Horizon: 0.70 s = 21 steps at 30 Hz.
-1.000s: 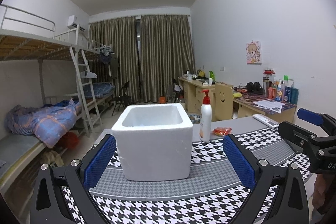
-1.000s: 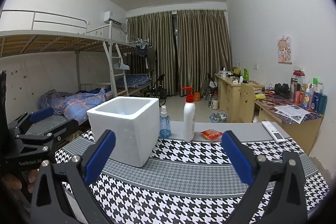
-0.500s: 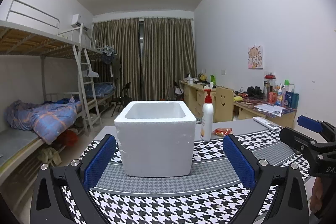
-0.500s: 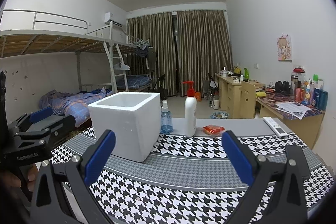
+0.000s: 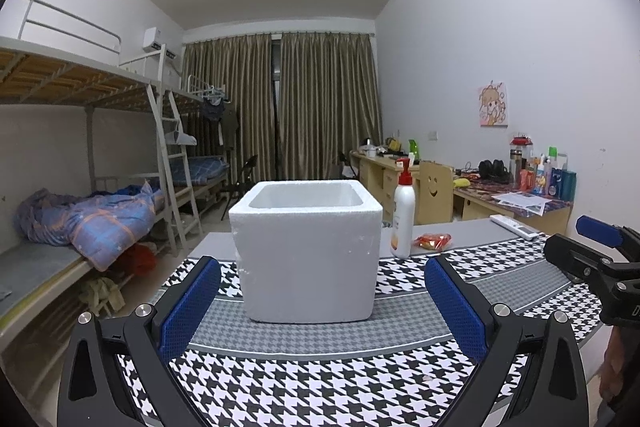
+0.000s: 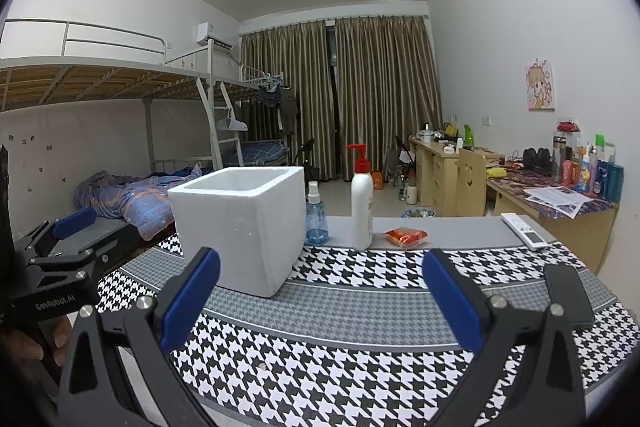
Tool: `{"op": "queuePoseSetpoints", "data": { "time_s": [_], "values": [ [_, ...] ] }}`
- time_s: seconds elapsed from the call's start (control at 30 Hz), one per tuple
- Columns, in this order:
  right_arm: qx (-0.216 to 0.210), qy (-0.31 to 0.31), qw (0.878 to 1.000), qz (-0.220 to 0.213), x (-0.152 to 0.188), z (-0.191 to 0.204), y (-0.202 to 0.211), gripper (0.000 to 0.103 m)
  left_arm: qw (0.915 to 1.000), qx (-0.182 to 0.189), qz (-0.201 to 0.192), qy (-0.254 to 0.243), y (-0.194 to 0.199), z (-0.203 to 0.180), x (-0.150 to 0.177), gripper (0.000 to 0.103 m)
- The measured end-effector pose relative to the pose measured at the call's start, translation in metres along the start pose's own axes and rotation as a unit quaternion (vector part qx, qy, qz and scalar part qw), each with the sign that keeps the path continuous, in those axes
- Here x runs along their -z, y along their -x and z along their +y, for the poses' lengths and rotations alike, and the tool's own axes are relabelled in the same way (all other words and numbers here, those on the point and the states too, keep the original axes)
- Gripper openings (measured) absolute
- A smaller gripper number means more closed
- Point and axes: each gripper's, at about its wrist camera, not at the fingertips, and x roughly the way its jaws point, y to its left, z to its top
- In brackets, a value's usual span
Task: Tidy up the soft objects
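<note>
left gripper (image 5: pixel 322 303) wide open, empty, right gripper (image 6: pixel 320 297) likewise

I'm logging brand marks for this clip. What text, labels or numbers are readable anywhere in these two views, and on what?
"GenRobot.AI": on the black body of the left gripper, in the right wrist view.
"D": the start of a cut-off word on the right gripper, in the left wrist view.
Pump bottle label: too blurred to read.
Remote control buttons: too small.
Paper sheet and toiletry bottles on the desk: too small.
</note>
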Motion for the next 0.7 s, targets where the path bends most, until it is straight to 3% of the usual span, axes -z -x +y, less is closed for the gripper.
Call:
{"op": "queuePoseSetpoints", "data": {
  "time_s": [0.7],
  "values": [
    [-0.001,-0.004,1.0,0.009,0.0086,-0.0002,0.0033,0.102,1.0,0.002,-0.002,-0.007,0.0054,0.0013,0.0053,0.102]
  ]
}}
